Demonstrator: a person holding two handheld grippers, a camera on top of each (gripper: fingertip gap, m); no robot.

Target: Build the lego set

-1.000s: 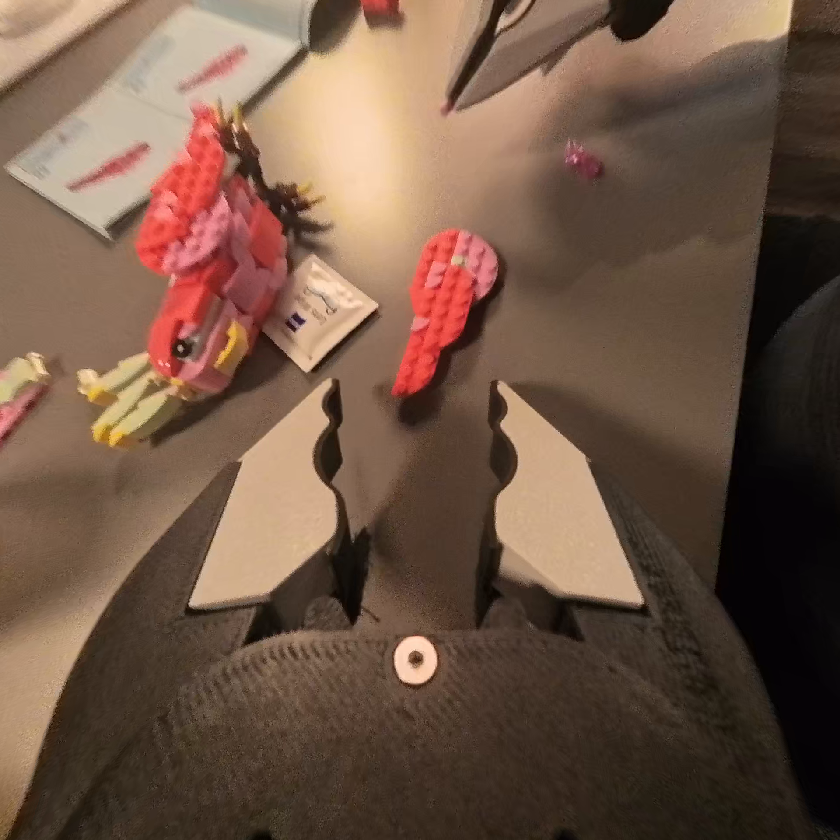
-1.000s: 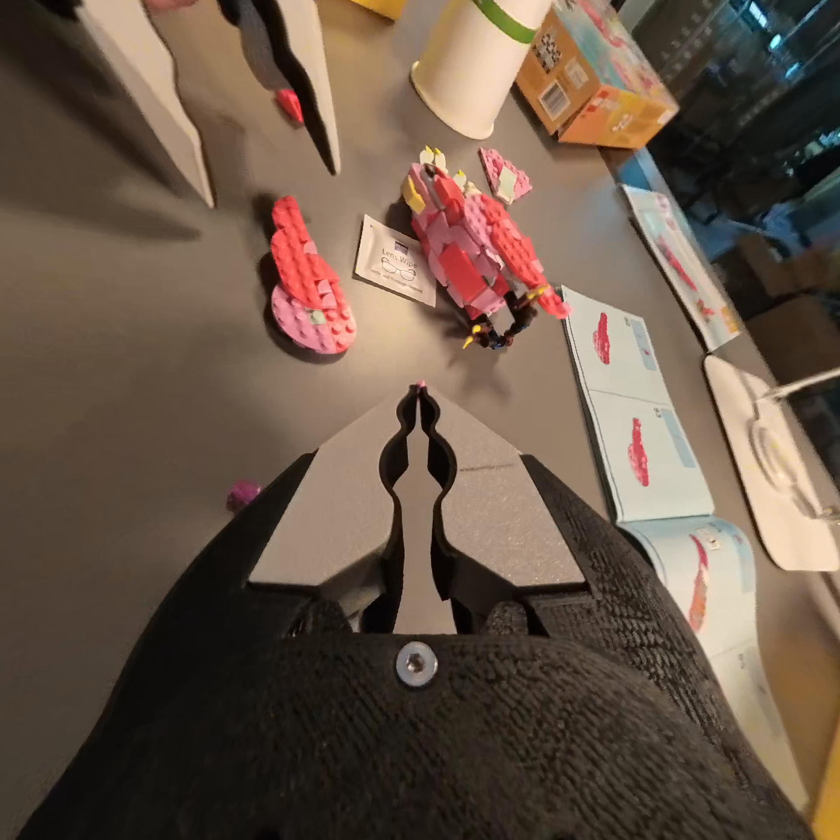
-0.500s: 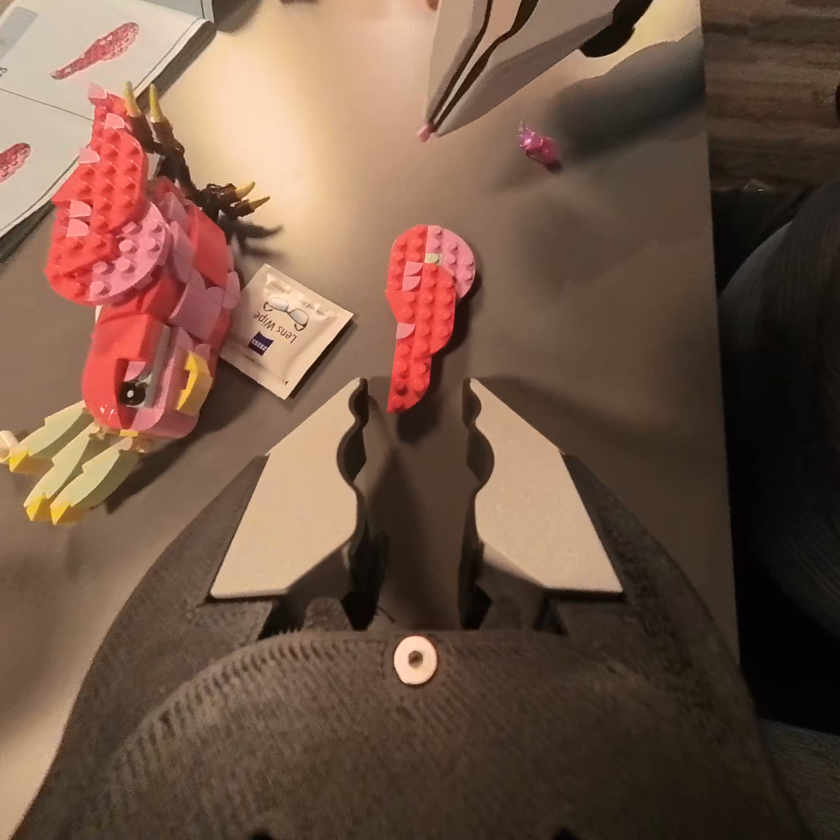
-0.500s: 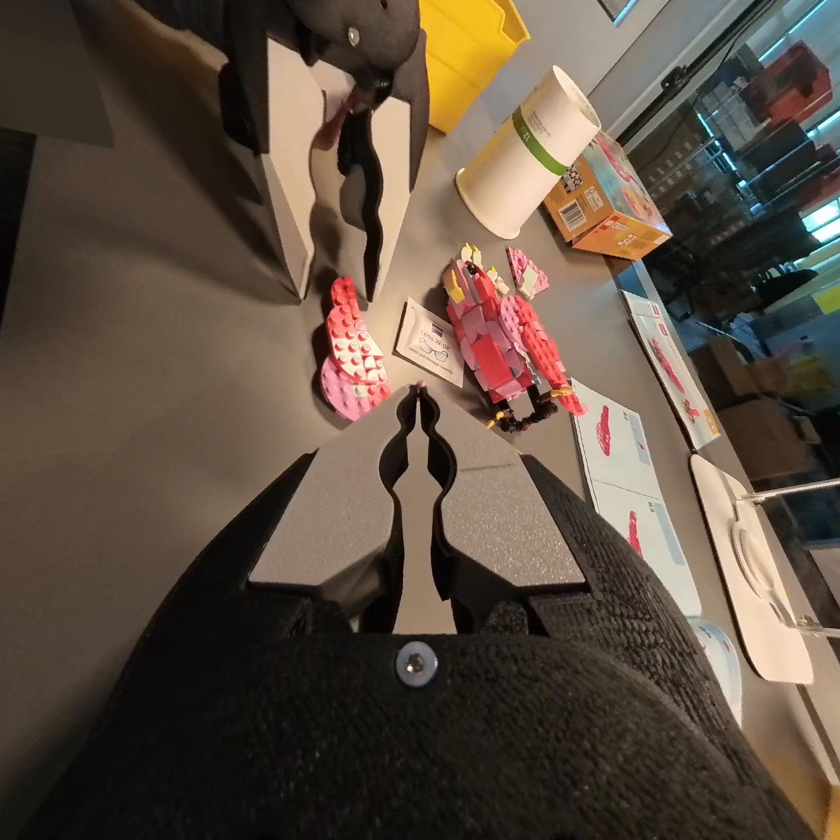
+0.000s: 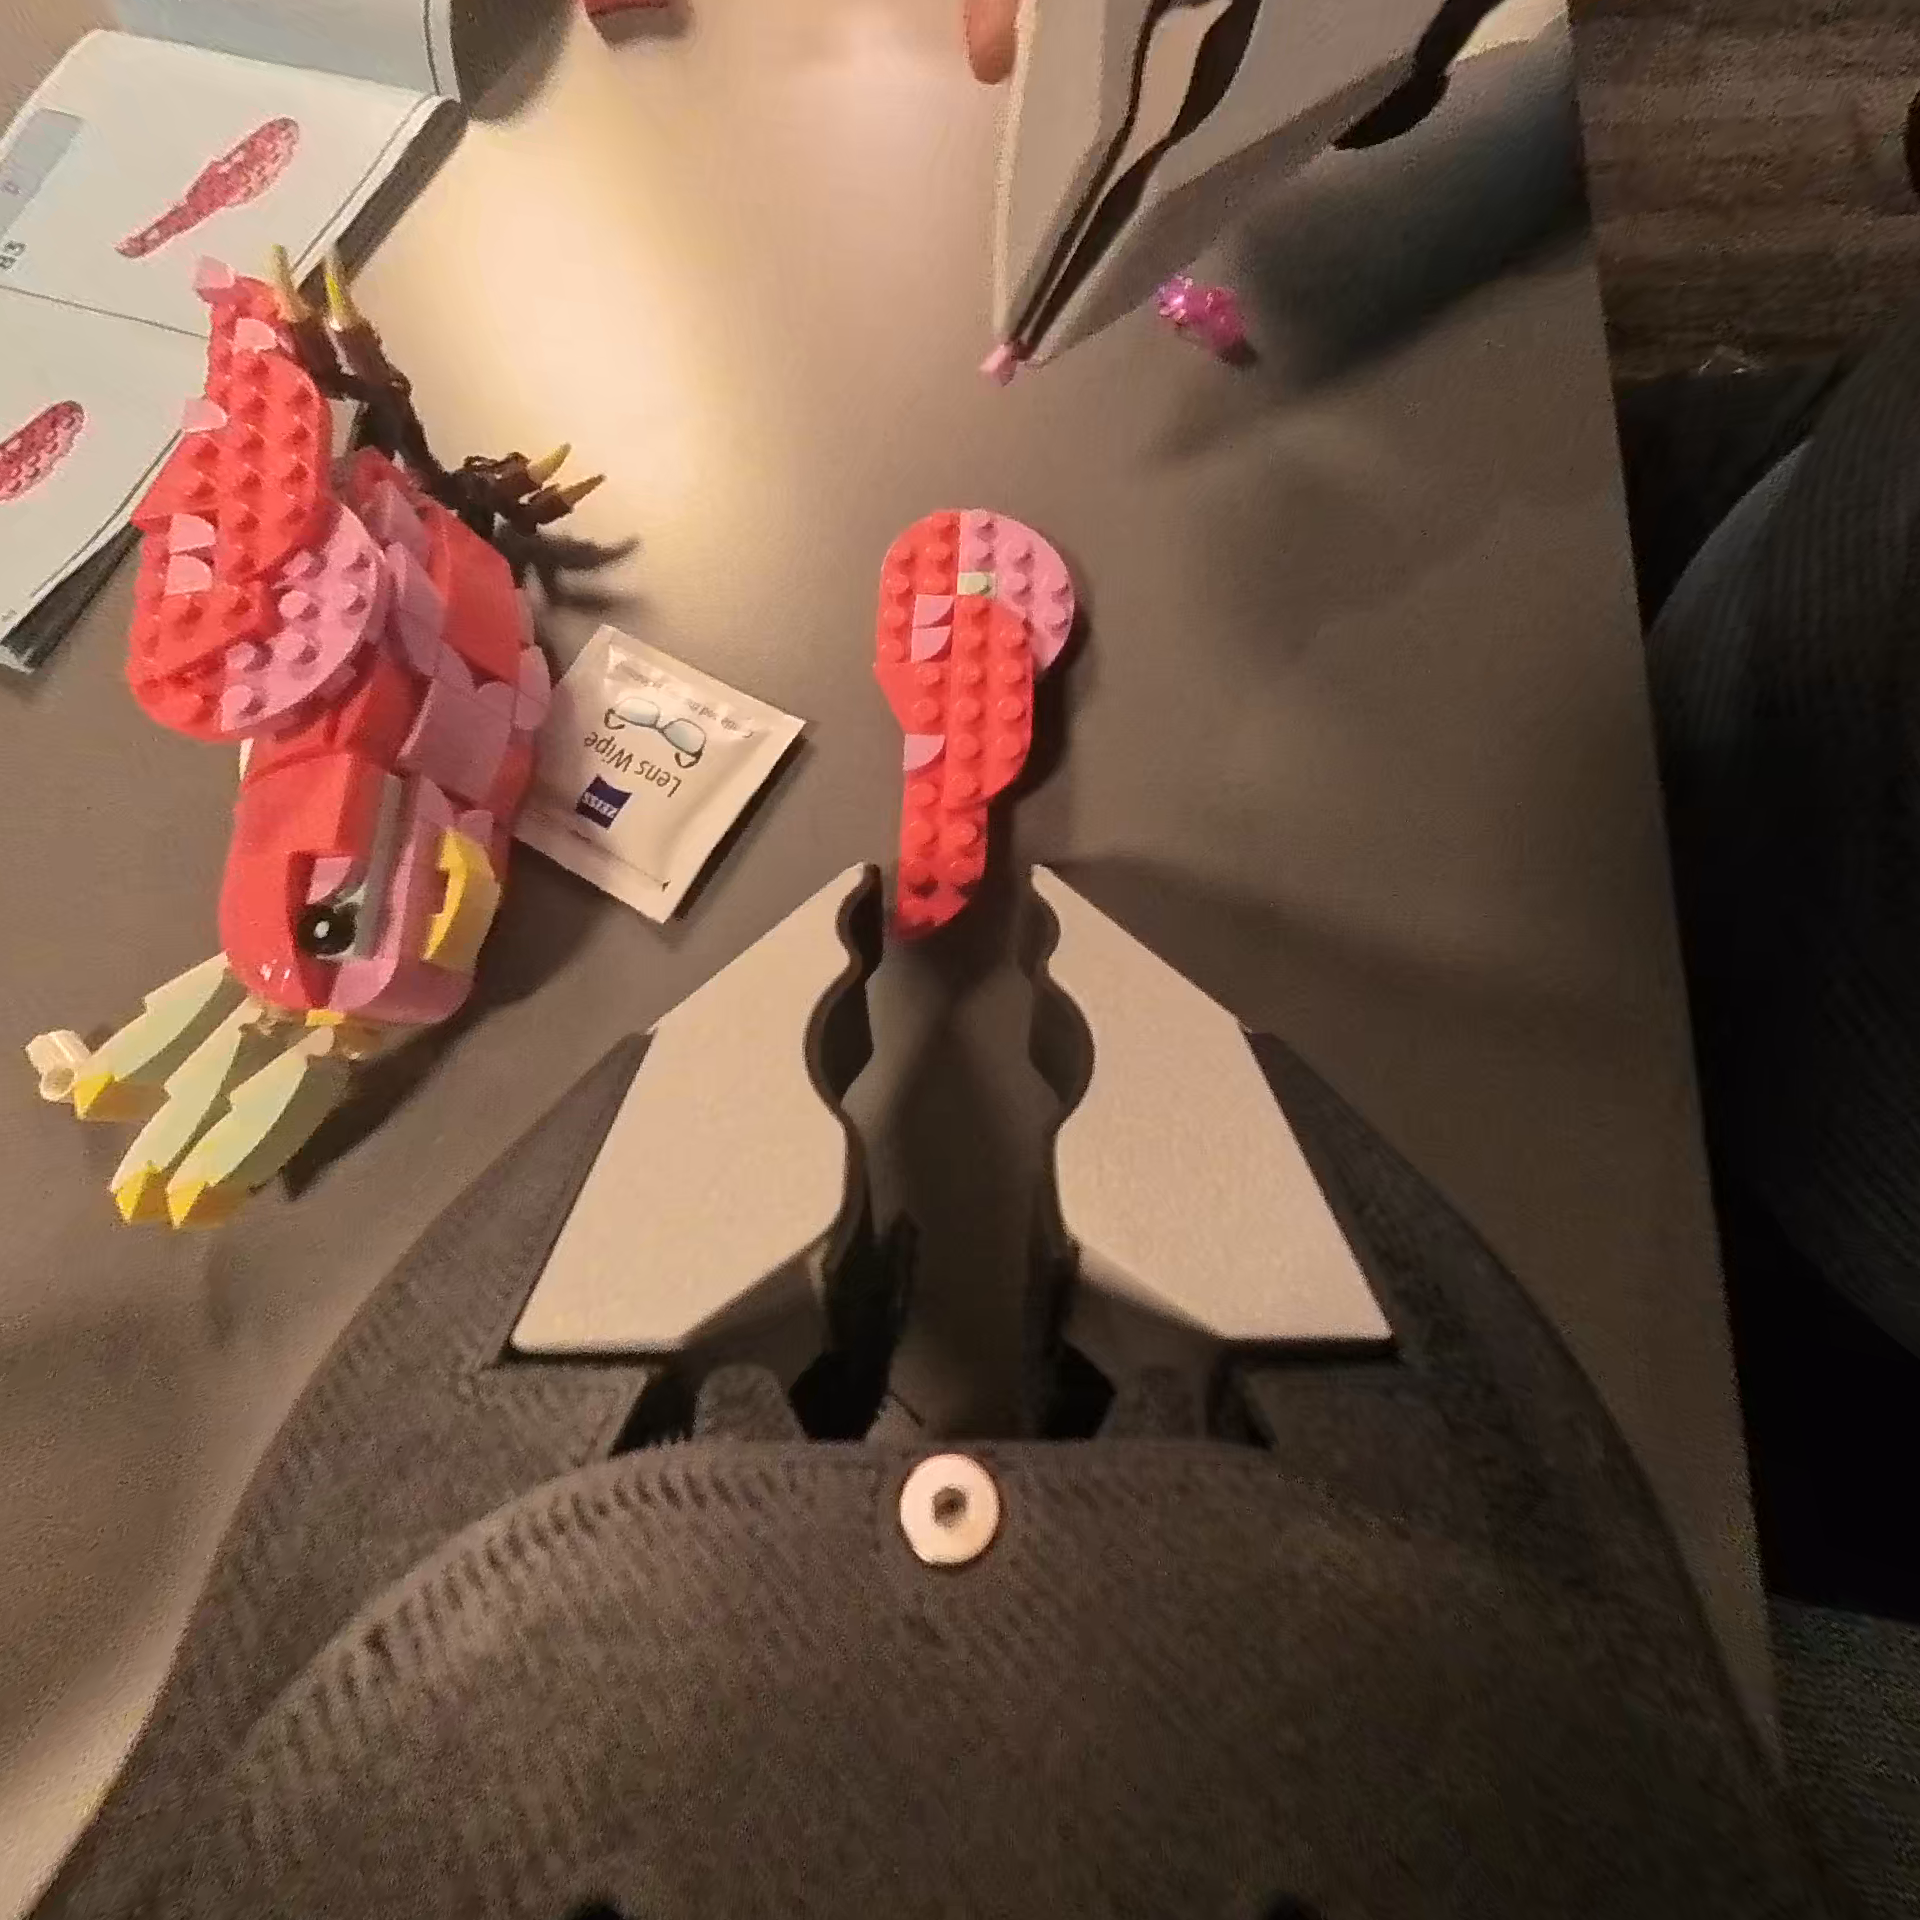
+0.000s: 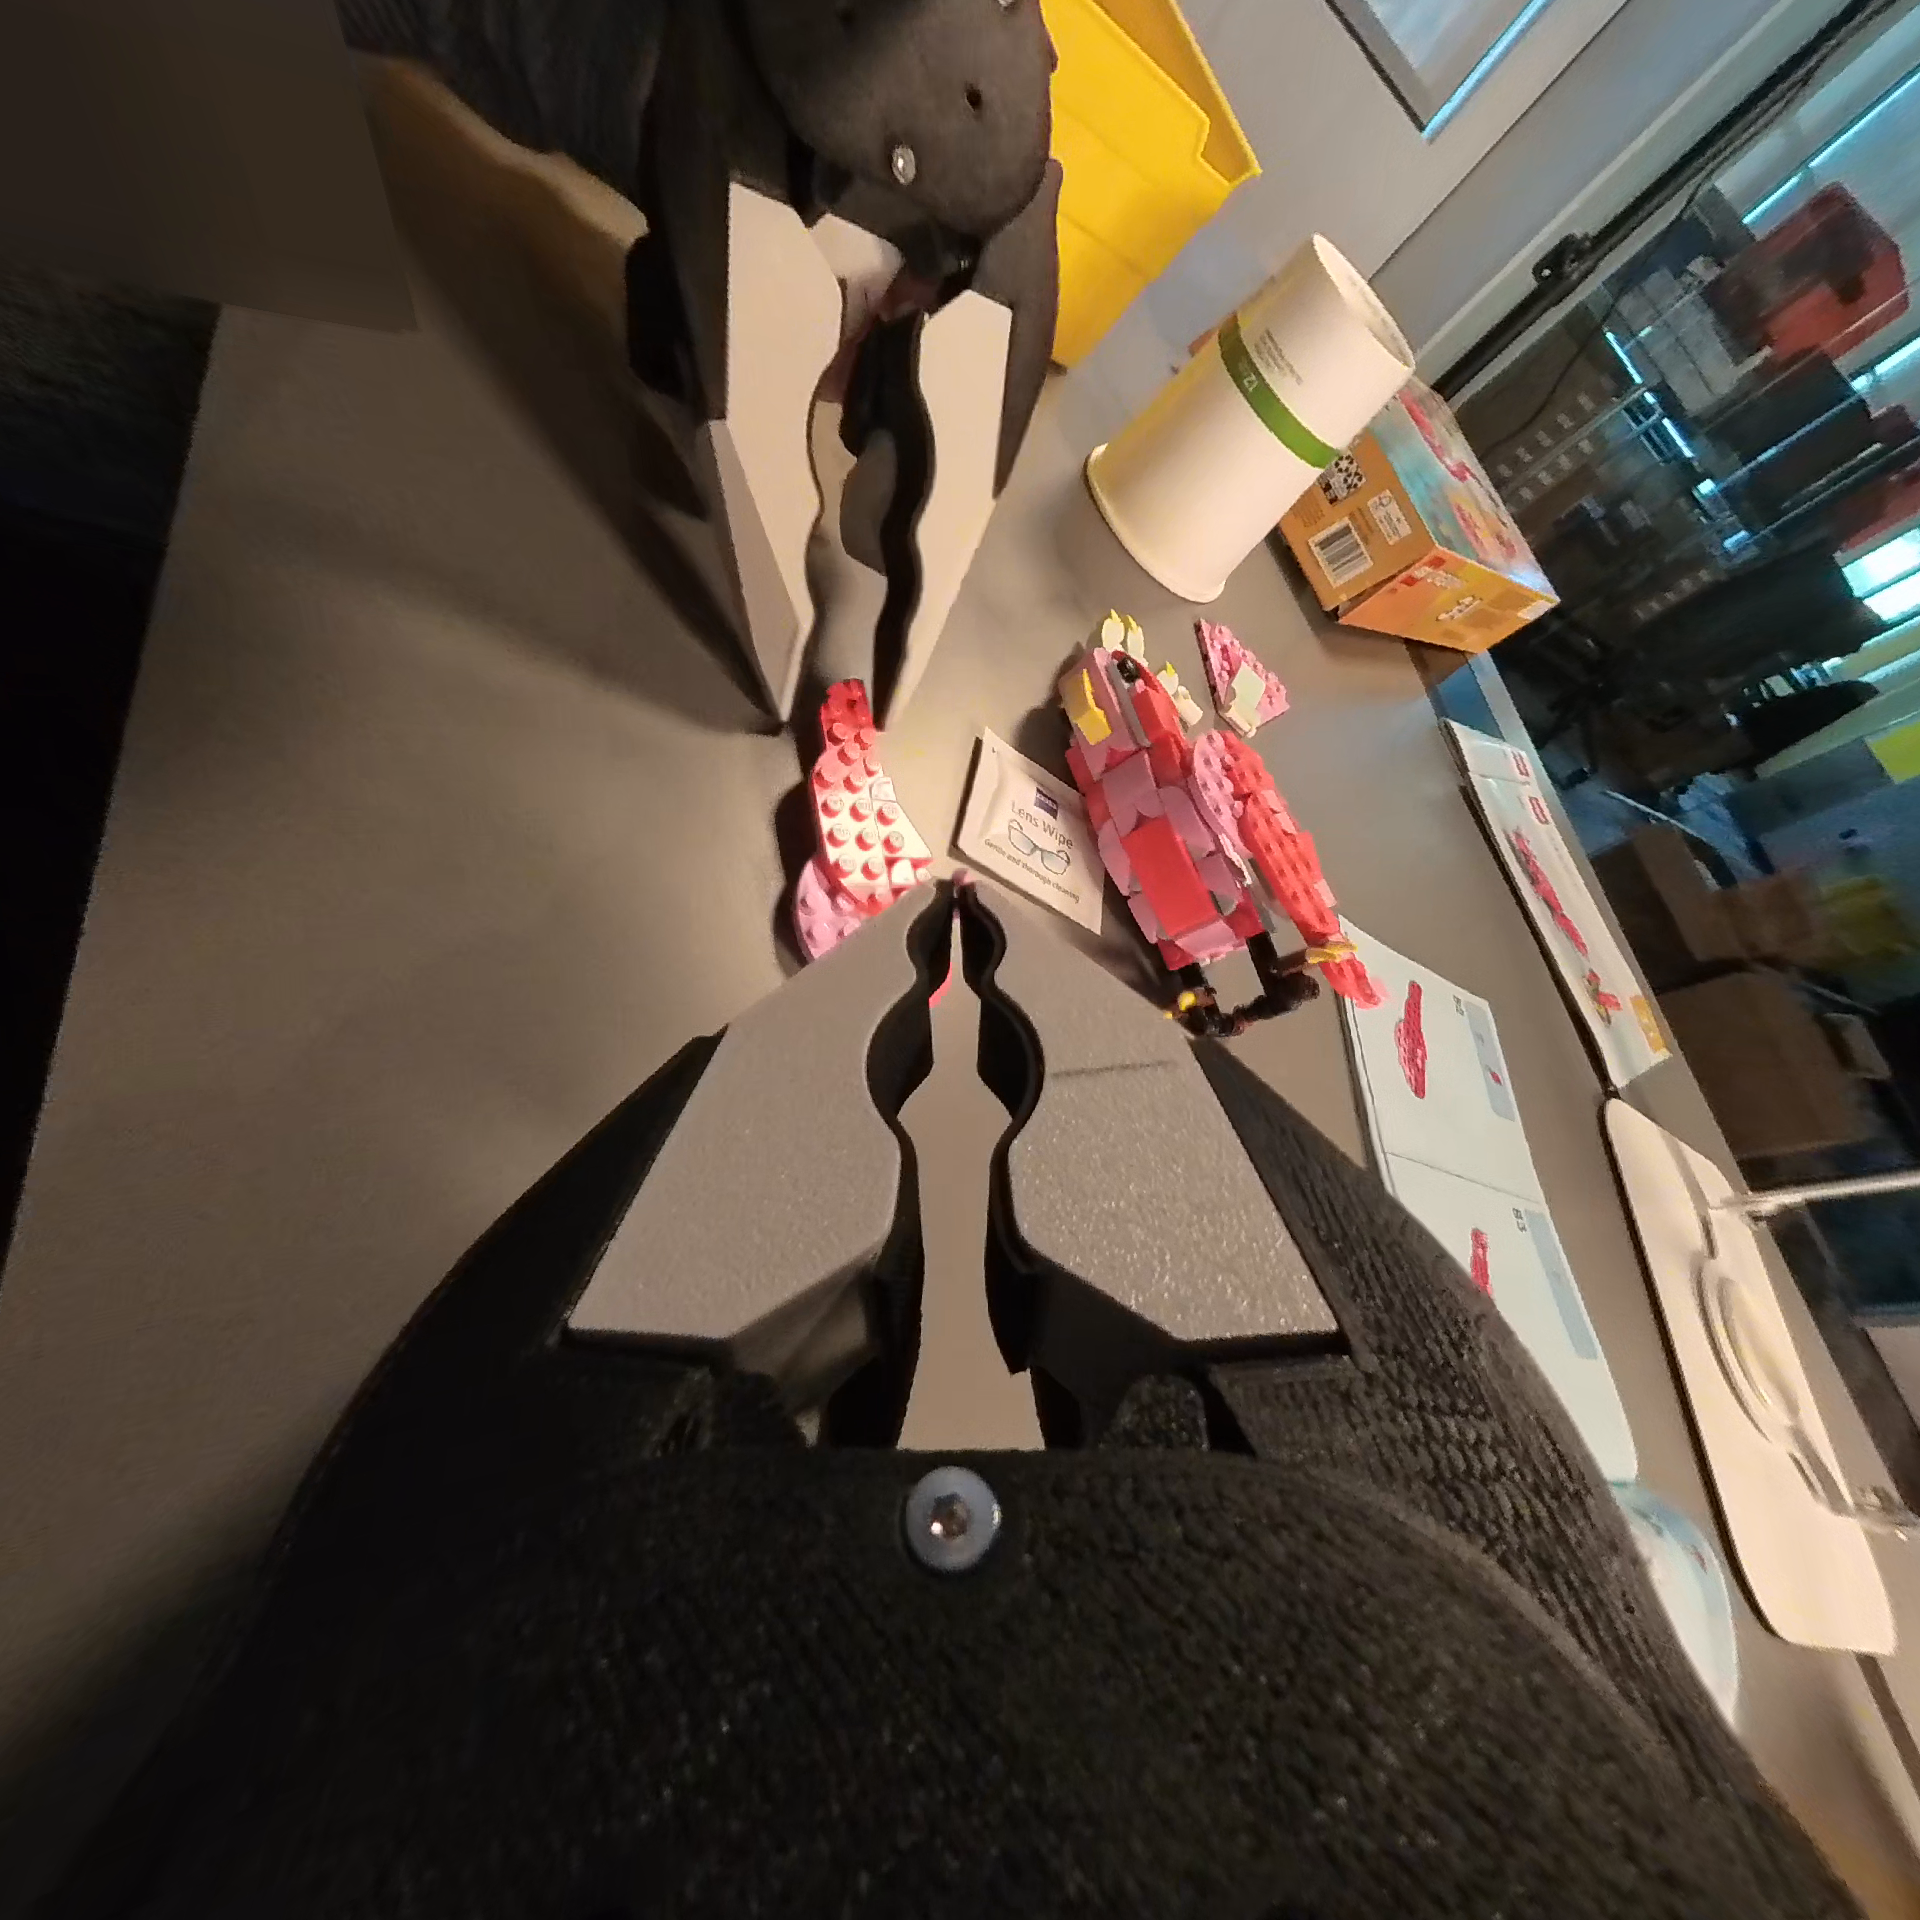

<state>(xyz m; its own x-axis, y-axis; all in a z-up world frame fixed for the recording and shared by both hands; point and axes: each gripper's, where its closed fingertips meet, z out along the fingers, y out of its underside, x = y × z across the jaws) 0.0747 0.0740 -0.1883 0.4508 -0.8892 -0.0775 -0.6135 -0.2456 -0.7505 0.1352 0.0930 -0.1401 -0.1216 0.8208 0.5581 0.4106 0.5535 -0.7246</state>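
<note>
A red and pink brick wing plate (image 5: 966, 696) lies flat on the dark table (image 5: 1299, 831). My left gripper (image 5: 954, 883) is open, its fingertips on either side of the plate's narrow red end. A gap shows between the plate and the right fingertip (image 5: 1044, 883). The right wrist view shows the same: the left gripper (image 6: 836, 717) straddles the plate's tip (image 6: 847, 717). My right gripper (image 6: 956, 899) is shut on a tiny pink piece (image 6: 961, 881), just above the plate's round pink end (image 6: 821, 904). It also shows in the left wrist view (image 5: 1013, 348), with the pink piece (image 5: 1001, 361) at its tip.
A red-pink brick bird (image 5: 343, 707) lies left of a white sachet (image 5: 665, 769). A small magenta piece (image 5: 1205, 312) sits near the table's right edge. An open booklet (image 6: 1455, 1122), a paper cup (image 6: 1247, 436), a box (image 6: 1423, 540) and a yellow bin (image 6: 1132, 177) lie beyond. My right fingertips sit around 9 cm from my left ones.
My left gripper moved forward and its jaws narrowed, so the plate's narrow end now lies between the tips. My right gripper came closer to the plate's round end, still shut on the pink piece.
</note>
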